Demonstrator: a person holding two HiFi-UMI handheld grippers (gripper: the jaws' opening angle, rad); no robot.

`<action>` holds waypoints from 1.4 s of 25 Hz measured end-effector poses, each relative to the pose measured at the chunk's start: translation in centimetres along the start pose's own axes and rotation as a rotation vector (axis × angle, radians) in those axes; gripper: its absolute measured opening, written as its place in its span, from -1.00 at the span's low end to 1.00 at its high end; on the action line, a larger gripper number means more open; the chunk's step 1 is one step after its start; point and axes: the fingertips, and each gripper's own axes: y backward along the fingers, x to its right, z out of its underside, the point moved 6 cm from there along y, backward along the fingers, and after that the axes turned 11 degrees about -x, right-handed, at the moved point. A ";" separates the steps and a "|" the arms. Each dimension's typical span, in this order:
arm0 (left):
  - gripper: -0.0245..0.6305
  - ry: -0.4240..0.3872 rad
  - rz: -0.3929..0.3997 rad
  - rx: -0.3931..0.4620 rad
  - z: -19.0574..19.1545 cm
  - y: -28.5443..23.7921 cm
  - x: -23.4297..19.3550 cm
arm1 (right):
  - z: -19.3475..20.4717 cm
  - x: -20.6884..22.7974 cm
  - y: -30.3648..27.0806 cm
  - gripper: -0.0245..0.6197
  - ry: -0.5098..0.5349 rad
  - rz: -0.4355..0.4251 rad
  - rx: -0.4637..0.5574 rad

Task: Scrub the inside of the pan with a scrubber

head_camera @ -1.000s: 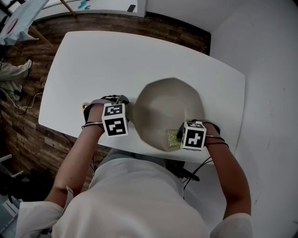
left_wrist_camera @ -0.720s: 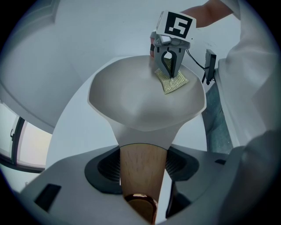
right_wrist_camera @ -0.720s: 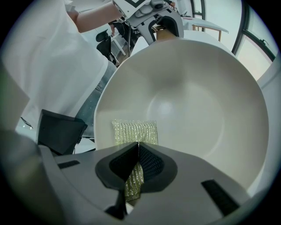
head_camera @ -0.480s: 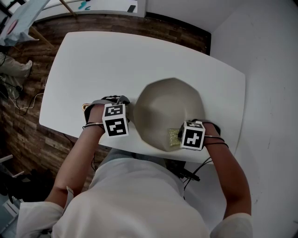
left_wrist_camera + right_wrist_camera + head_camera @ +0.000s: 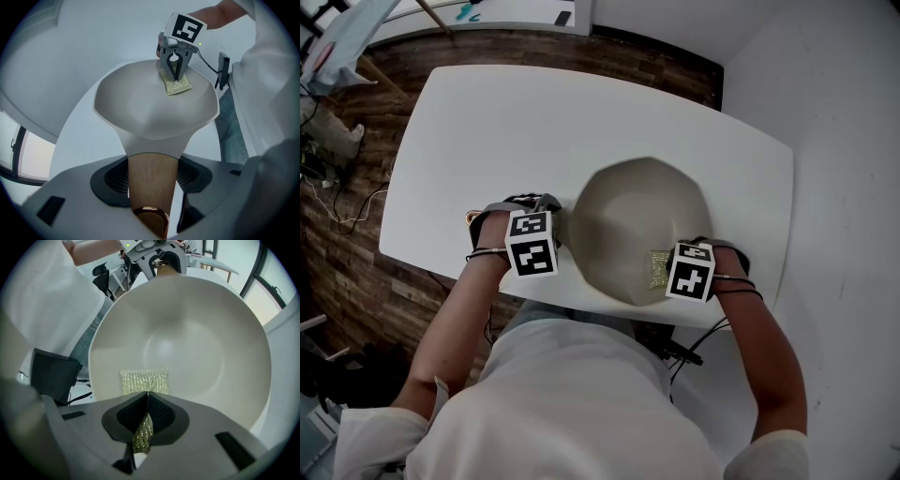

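A pale beige pan (image 5: 628, 225) with an angular rim sits on the white table (image 5: 487, 131). Its wooden handle (image 5: 152, 180) points left, and my left gripper (image 5: 151, 187) is shut on that handle. My right gripper (image 5: 146, 401) is shut on a yellow-green glittery scrubber (image 5: 144, 380), pressing it flat against the pan's inner wall near the front right rim (image 5: 656, 267). In the left gripper view the scrubber (image 5: 176, 84) lies inside the far side of the pan (image 5: 154, 108) under the right gripper (image 5: 174, 63).
The table's front edge (image 5: 581, 305) runs just below the pan, close to the person's body. Dark cables (image 5: 680, 352) hang beneath the table at the right. A white wall (image 5: 844, 187) stands to the right, wooden floor (image 5: 347, 253) to the left.
My right gripper and the scrubber have slid slightly right and up along the pan's inner wall. The left gripper and pan have stayed still.
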 end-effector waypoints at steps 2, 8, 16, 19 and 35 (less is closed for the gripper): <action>-0.08 -0.001 -0.001 0.000 -0.1 0.0 0.0 | 0.2 0.2 -0.1 -0.85 -0.009 0.023 -0.011; -0.08 -0.003 -0.003 0.003 -0.3 -0.1 0.0 | 1.1 1.3 -0.3 -0.85 -0.038 0.099 -0.052; -0.09 -0.008 -0.005 0.005 -0.3 0.0 0.0 | 1.8 2.6 -0.2 -0.85 -0.119 0.208 -0.067; -0.09 -0.009 -0.005 0.006 -0.3 0.1 -0.1 | 2.1 3.4 -0.1 -0.85 -0.155 0.249 -0.075; -0.09 -0.029 -0.012 0.011 -0.1 -0.1 0.1 | 2.0 6.2 -0.1 -0.85 -0.272 0.393 -0.096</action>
